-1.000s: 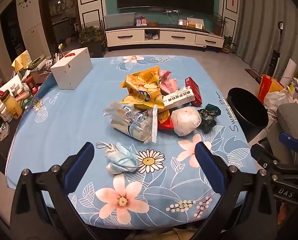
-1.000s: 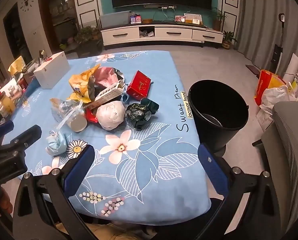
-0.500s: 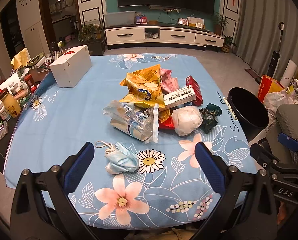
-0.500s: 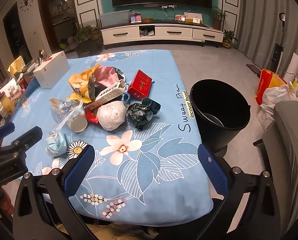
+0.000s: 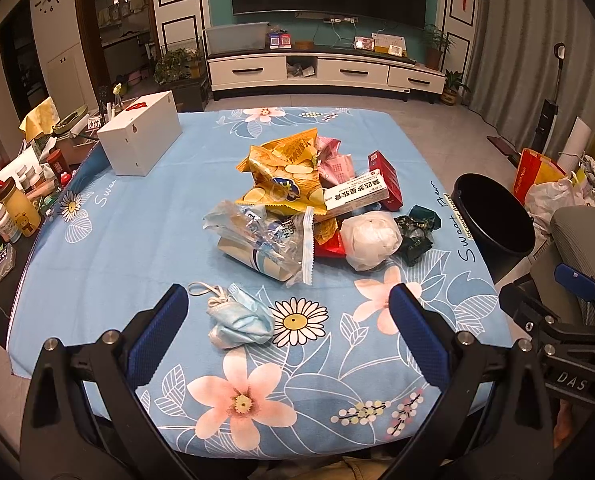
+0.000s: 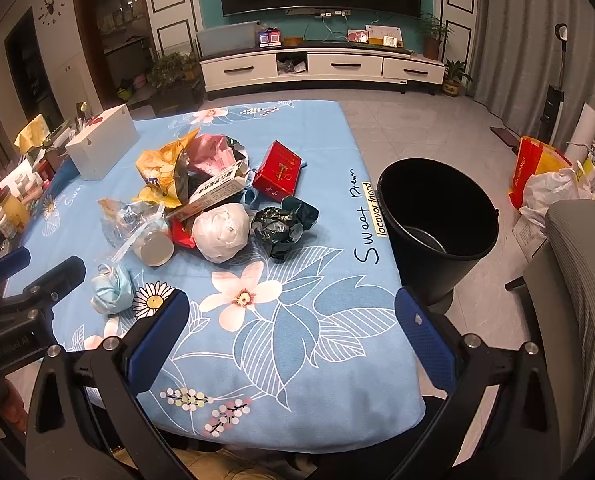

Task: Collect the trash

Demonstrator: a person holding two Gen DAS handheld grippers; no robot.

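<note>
Trash on the worktop (image 5: 97,264) starts with a crumpled blue mask (image 5: 237,316) lying just ahead of the left gripper (image 5: 287,320), between its released, empty jaws, while the right gripper (image 6: 291,328), also released, hangs nearer the black bin (image 6: 437,216).

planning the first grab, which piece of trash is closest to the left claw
The crumpled blue face mask. It lies alone on the tablecloth just ahead of the open left claw, apart from the main trash pile farther back.
</note>
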